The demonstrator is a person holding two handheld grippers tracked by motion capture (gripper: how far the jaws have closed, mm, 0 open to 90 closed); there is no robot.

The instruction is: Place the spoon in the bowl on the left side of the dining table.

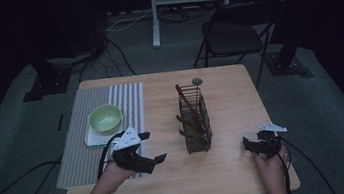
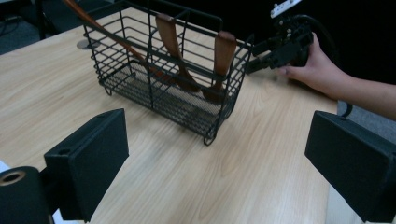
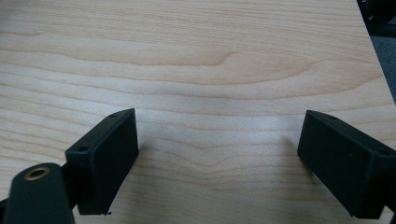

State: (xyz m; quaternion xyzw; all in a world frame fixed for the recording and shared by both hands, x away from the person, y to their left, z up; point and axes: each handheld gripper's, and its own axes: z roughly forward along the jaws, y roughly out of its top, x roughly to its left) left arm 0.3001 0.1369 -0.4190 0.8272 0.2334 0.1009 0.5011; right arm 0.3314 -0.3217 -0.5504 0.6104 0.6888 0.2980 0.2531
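Hovering over the table's (image 1: 171, 183) near edge, left of centre, the left gripper (image 1: 152, 149) points twd the wire basket (image 1: 196, 124), jaws wide apart w/ nothing between them. In the left gripper view the bare wood lies between the two black pads and the basket sits just beyond, a short gap away, not touched. Basket stands upright at mid-table, a bit twd the right edge, long side running near-to-far. Inside it: brown wooden utensils (image 2: 173, 46), leaning, handles sticking up above the rim; one long one (image 1: 184, 98) tilts twd the far end. Right gripper (image 1: 253, 145) rests low by the near right corner, well apart from the basket, jaws also spread w/ only tabletop between them in the right gripper view. Green bowl (image 1: 105, 118) sits on a pale tray (image 1: 93, 139), on a striped mat (image 1: 78, 149) along the left edge. Small grey round thing (image 1: 197, 80) near the far edge, behind the basket.
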